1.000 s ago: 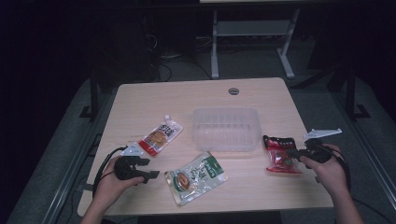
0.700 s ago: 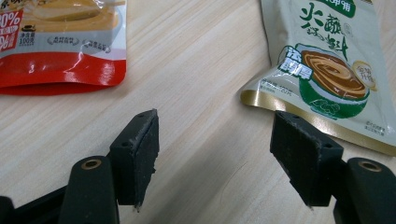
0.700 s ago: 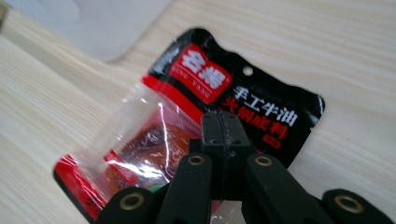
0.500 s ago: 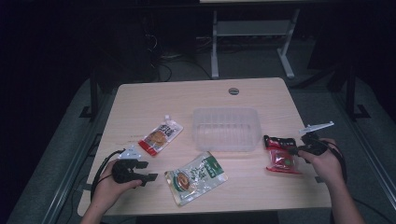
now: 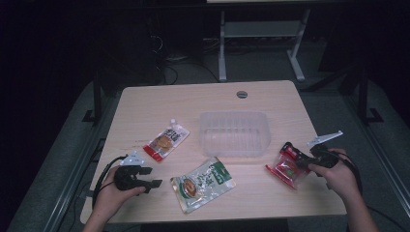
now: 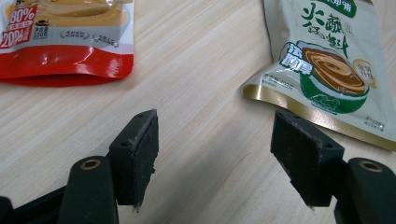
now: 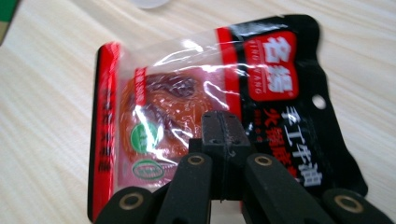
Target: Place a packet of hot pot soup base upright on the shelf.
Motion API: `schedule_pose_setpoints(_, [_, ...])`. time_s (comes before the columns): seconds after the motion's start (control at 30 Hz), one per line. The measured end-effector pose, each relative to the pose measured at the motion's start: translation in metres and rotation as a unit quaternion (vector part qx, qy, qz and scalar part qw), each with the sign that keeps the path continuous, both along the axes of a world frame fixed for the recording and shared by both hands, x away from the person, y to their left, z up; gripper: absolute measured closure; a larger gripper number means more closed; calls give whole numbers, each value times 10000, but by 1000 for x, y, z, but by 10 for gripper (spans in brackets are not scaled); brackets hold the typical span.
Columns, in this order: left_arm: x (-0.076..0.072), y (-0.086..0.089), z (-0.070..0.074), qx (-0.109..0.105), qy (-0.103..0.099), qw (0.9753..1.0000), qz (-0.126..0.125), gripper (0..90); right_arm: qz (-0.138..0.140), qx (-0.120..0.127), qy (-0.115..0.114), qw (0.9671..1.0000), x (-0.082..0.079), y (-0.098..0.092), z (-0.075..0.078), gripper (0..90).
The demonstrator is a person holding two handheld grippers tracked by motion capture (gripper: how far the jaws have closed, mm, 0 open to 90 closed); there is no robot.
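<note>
A red and black snack packet lies at the table's right front. My right gripper is shut, its joined tips over the packet's clear middle; whether they pinch the film is unclear. At the left front my left gripper stands open just above bare wood. It sits between a green and white pouch and a red and orange pouch, touching neither. A clear plastic container stands mid-table with nothing in it.
The wooden table has a round cable hole near its far edge. A white metal frame stands on the dark floor behind the table. Cables trail from both grippers off the front corners.
My right gripper rose a little half a second ago and has come back down onto the red packet, which sits slightly nearer the front. The left gripper shifted a little to the right.
</note>
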State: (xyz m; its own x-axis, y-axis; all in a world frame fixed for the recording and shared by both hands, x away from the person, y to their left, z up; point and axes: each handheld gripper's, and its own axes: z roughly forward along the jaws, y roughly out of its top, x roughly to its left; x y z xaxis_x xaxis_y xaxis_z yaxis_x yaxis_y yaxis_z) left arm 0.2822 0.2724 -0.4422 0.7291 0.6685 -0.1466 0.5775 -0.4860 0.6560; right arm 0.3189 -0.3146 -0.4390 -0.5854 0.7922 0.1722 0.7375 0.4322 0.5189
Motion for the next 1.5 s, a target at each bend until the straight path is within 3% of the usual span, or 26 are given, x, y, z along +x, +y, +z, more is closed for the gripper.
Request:
schedule_pose_setpoints(0.17, [-1, -2, 0, 5, 2, 10000, -59, 318, 325, 77, 56, 9994, -2, 10, 2, 900])
schedule_pose_setpoints(0.23, [-1, -2, 0, 6, -1, 10000, -66, 318, 319, 60, 3, 9995, -2, 12, 3, 900])
schedule_pose_setpoints(0.33, [0, -2, -1, 14, 22, 10000, -66, 316, 86, 49, -110, 9999, 3, 12, 7, 900])
schedule_pose_setpoints(0.43, [0, -2, -1, 25, 19, 10000, -84, 312, 65, 5, -84, 9999, 7, 12, 4, 900])
schedule_pose_setpoints(0.53, [-1, -3, 0, -14, 21, 10000, -38, 312, 154, 57, 75, 9998, 10, 15, -2, 900])
schedule_pose_setpoints(0.87, [-1, -5, 0, 17, 24, 9999, -110, 312, 427, 180, 165, 9988, 2, 26, -3, 900])
schedule_pose_setpoints(1.0, [-2, -8, 0, 0, 78, 9998, -166, 312, 644, 299, 234, 9972, -4, 36, -4, 900])
schedule_pose_setpoints(1.5, [-6, -21, 1, -7, 86, 9993, -360, 322, 1155, 190, 172, 9930, 2, 81, -3, 900])
